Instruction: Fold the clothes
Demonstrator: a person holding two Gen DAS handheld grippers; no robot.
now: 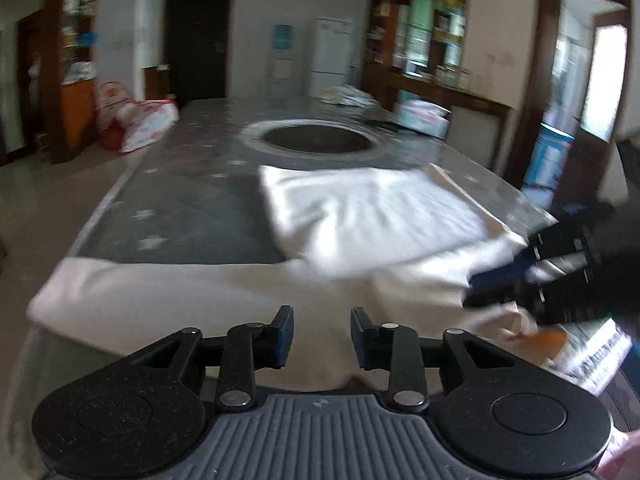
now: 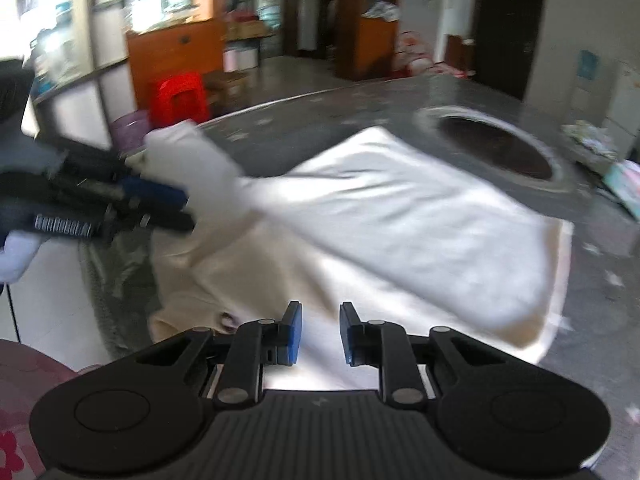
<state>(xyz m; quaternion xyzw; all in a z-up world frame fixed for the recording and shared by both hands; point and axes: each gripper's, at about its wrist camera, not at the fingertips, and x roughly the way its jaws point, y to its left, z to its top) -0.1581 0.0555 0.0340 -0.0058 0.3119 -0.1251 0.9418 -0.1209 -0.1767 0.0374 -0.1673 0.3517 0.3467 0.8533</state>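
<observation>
Left gripper (image 1: pixel 322 336): jaws parted, empty, over near hem.
Right gripper (image 2: pixel 319 332): jaws parted, empty.
Garment (image 1: pixel 372 216): white, overhanging near table (image 1: pixel 180 184) edge.
Far table: bare around round hole (image 1: pixel 318 138).

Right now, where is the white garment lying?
The white garment lies spread on the grey table, its near part draping over the near edge, just in front of the round hole, in both wrist views.

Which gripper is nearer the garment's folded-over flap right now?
The right gripper: it reaches in at the flap's edge, while the left gripper hangs open over the flat, unfolded garment.
</observation>
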